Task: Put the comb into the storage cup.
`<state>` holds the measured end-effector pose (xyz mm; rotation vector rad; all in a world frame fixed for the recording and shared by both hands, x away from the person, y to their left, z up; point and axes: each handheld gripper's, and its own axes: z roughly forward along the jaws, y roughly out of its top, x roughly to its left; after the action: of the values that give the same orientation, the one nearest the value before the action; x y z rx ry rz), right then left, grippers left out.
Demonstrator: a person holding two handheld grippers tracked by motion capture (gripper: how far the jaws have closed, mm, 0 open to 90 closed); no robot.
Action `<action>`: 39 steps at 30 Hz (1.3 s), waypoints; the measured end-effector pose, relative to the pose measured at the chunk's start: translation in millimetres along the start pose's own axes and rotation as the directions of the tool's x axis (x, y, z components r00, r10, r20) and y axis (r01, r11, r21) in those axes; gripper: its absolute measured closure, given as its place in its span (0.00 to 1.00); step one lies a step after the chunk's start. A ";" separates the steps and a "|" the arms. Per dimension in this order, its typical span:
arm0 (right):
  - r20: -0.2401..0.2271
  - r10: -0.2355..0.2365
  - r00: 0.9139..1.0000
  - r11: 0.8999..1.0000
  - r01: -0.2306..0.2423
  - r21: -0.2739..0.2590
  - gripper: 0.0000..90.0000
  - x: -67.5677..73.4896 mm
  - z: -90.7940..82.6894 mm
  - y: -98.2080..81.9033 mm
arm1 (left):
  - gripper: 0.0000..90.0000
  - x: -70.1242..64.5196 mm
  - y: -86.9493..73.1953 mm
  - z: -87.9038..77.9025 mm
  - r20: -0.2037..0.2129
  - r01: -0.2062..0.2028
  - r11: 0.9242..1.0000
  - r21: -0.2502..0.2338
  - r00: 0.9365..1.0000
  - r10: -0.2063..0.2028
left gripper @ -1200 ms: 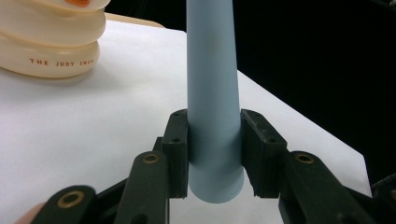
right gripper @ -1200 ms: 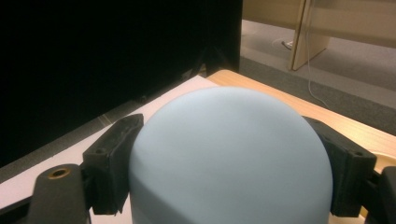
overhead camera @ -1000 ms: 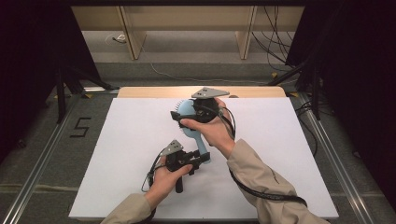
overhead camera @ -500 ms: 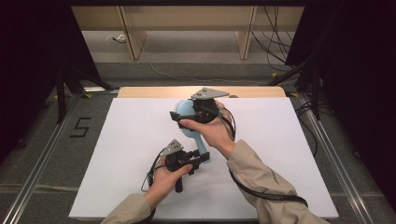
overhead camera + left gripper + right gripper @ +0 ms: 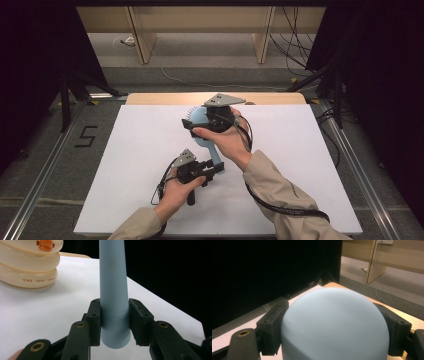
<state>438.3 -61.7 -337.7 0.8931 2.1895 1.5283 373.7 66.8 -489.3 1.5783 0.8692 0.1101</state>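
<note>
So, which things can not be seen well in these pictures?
- Hairbrush bristles: high view, mostly hidden by the right tongs and hand.
- Brush head: right gripper view, its lower part is cut off by the edge.
- Cream ringed object: left gripper view, cut off at top and left; small lettering unclear.

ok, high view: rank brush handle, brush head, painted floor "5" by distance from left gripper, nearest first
1. brush handle: in the left gripper, clamped at its near end.
2. brush head: farther up the table, in the right gripper.
3. floor "5": off the table's left edge, farthest.
</note>
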 end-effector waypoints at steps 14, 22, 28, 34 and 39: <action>0.001 0.003 1.000 1.000 -0.003 0.003 0.24 0.4 -2.8 2.4 | 0.70 -0.1 1.0 -0.6 -0.021 -0.035 0.999 -0.001 0.999 0.035; 0.001 0.013 1.000 1.000 -0.013 0.006 0.24 -1.0 -4.9 3.0 | 0.70 0.0 1.2 -0.6 -0.030 -0.054 0.999 0.005 0.998 0.054; 0.001 0.012 1.000 1.000 -0.012 0.001 0.24 -0.4 -6.2 4.3 | 0.67 -0.1 1.8 -1.1 -0.040 -0.085 0.996 0.015 0.996 0.085; 0.005 0.026 1.000 1.000 -0.026 -0.009 0.24 -2.3 -7.8 5.4 | 0.60 -0.8 3.2 -2.2 -0.070 -0.135 0.991 0.024 0.988 0.136; 0.022 0.030 0.999 0.999 -0.030 -0.025 0.24 -5.8 -9.9 6.6 | 0.35 -4.1 4.7 -3.7 -0.128 -0.178 0.983 0.049 0.975 0.183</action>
<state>438.9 -71.2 -328.4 0.9345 2.1464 1.5484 371.0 67.8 -482.6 1.6981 0.8322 0.3334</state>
